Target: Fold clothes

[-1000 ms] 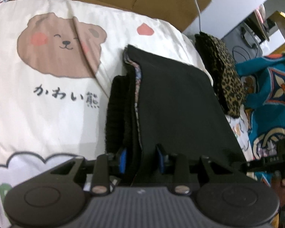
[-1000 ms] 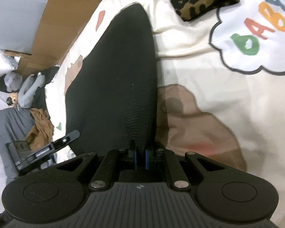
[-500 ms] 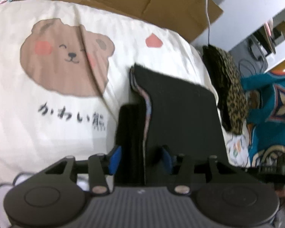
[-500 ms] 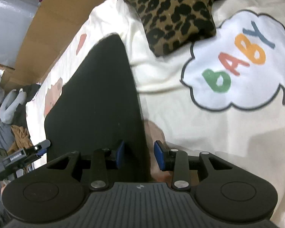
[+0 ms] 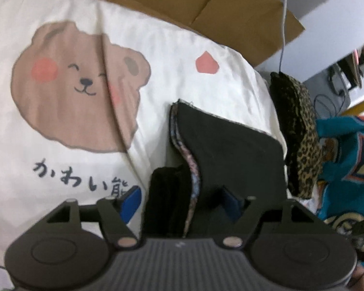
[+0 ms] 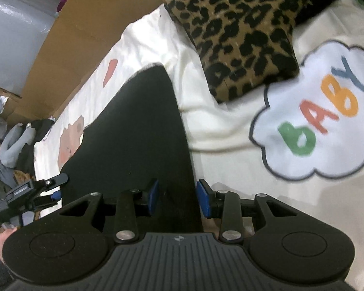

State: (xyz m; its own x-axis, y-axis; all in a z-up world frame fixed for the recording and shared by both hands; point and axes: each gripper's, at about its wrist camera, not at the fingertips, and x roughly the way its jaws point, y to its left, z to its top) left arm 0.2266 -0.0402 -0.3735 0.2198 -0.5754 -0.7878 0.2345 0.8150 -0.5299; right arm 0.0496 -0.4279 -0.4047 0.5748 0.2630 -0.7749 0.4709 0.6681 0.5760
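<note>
a folded black garment [image 5: 233,160] lies flat on a cream bear-print blanket [image 5: 60,145]. its near edge sits between the blue pads of the left gripper [image 5: 182,202], whose jaws are opening, clear of the cloth. the right gripper [image 6: 178,197] stands apart astride the garment's right edge [image 6: 133,145], pads not pressing. at two o'clock lies a folded leopard-print cloth [image 6: 240,29]; beyond, at twelve, flattened cardboard [image 5: 206,2].

bear-print sheet [image 5: 157,55] | cardboard [image 5: 206,0] | cable [image 5: 282,24] | "BABY" cloud print [image 6: 315,121]
</note>
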